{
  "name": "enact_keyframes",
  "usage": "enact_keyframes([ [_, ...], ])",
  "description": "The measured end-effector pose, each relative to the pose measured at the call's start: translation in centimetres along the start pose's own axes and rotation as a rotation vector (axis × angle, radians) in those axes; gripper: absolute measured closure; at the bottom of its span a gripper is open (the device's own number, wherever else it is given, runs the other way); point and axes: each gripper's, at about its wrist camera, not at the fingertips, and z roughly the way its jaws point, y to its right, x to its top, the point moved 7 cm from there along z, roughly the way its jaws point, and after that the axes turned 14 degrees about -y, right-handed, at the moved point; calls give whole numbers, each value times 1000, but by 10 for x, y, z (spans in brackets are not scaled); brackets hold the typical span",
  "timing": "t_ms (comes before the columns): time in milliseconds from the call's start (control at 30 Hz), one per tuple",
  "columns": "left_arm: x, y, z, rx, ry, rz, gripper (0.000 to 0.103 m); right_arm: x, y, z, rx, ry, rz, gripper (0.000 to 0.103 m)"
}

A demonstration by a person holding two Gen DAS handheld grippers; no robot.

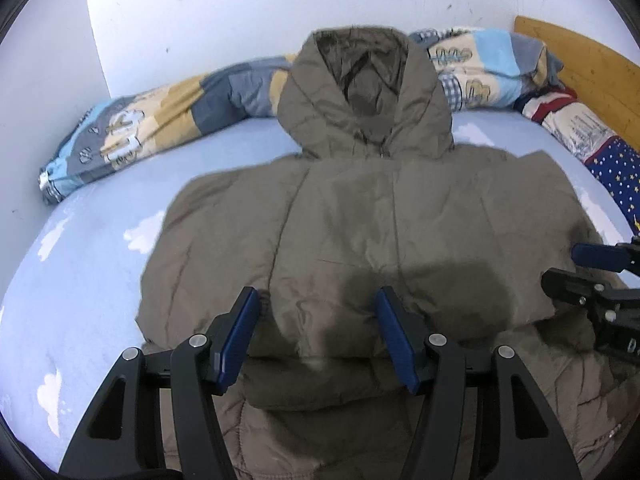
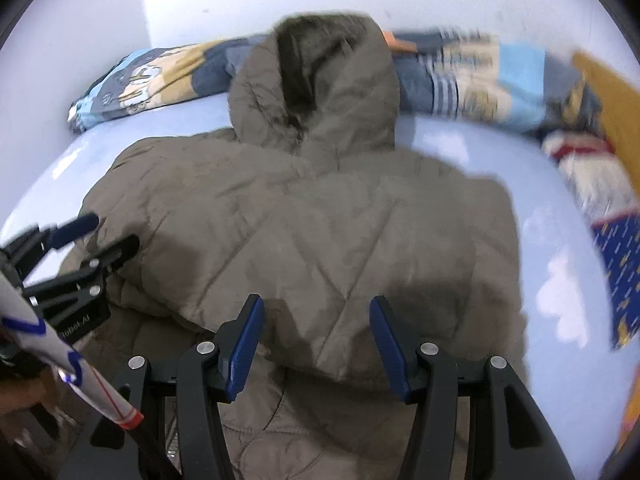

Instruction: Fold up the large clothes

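Jaws wide, empty: left gripper [image 1: 316,312], right gripper [image 2: 316,320] (two) above one jacket [image 1: 360,220].

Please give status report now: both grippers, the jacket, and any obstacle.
Left gripper open, right gripper open, both empty above the hem. Olive-brown hooded puffer jacket flat on the pale blue bedsheet, partly folded. Nothing blocking.

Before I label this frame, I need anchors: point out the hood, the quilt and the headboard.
hood [image 1: 362,92]: left wrist view, on its dark inner lining.
quilt [image 1: 160,120]: left wrist view, on a yellow patch left of the hood.
headboard [image 1: 580,68]: left wrist view, on its wooden face.
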Motion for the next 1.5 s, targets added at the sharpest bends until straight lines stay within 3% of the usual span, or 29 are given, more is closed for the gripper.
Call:
enact_keyframes([
  [133,0,0,-3,-5,3,-2,41,-3,13,15,82,-55,74,44],
  [333,10,-6,-33,-42,97,-48,41,2,17,-13,113,13,99,44],
  [433,9,-13,-28,-49,71,-74,41,1,26,-14,110,13,120,44],
  [567,2,-14,0,-83,-54,-79,40,-5,34,2,132,-33,146,44],
  [667,1,-15,4,-100,-73,-89,39,-8,37,8,152,-54,160,44],
  [800,16,-28,-34,-146,55,-151,39,-4,40,-13,195,-13,168,44],
  [900,24,-50,-58,-135,137,-196,36,4,48,-42,183,50,162,44],
  [967,25,-61,-61,-130,145,-217,36,17,56,-60,200,72,177,44],
  [1067,23,-72,-56,-141,132,-238,36,60,64,-85,205,89,174,44],
  [1233,21,-78,-48,-151,115,-228,36,161,58,-106,174,114,107,44],
  [1500,19,-83,-33,-136,91,-208,36,297,71,-30,81,83,132,44],
])
